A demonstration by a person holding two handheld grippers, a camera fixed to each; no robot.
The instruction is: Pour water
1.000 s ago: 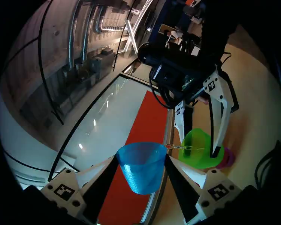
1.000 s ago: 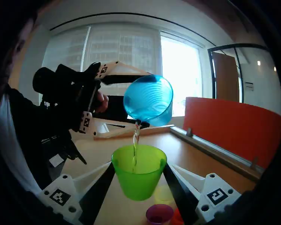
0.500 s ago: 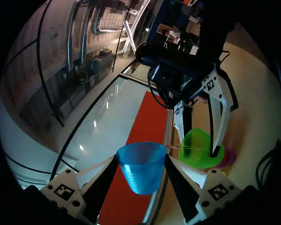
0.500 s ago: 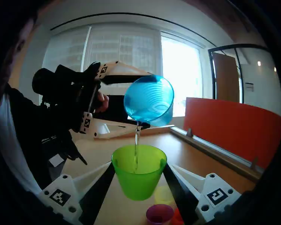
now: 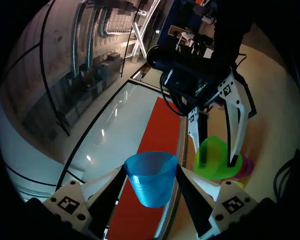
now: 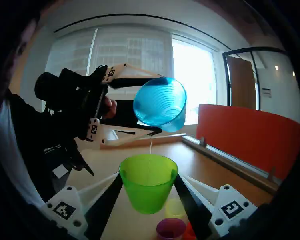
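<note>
**Left gripper view, left to right.** Left gripper (image 5: 151, 171) is clamped on the blue cup (image 5: 151, 178), one finger on each side wall. The room appears rolled over, with the table (image 5: 270, 132) to the right, which fits a cup tipped far over. Further right, the right gripper (image 5: 216, 163) is clamped on the green cup (image 5: 214, 152), which is held just beside and below the blue cup's rim.

**Right gripper view, left to right.** A hand (image 6: 109, 108) holds the left gripper. The blue cup is in the air, directly above the green cup and not touching it. A hair-thin thread of water (image 6: 150, 146) drops from its low lip into the green cup. To the right, a red panel (image 6: 250, 132) stands along the table edge. A yellow cup (image 6: 175, 208) and a purple cup (image 6: 171, 229) sit on the table below.

**Orientation.**
- Blue cup: the long axis lies near level. The mouth faces down-left toward this camera and the base points up and away to the right. The ribbed inside is visible.
- Green cup: upright, axis vertical, mouth up.

**Step (judged).** This looks like the tail of the pour, with the flow nearly spent.

**Next.**
- Either roll the blue cup a little further to drain it, or swing it back mouth-up.
- Either way, keep the lip over the green mouth until the dripping stops.
- Hold the green cup level and steady.
</note>
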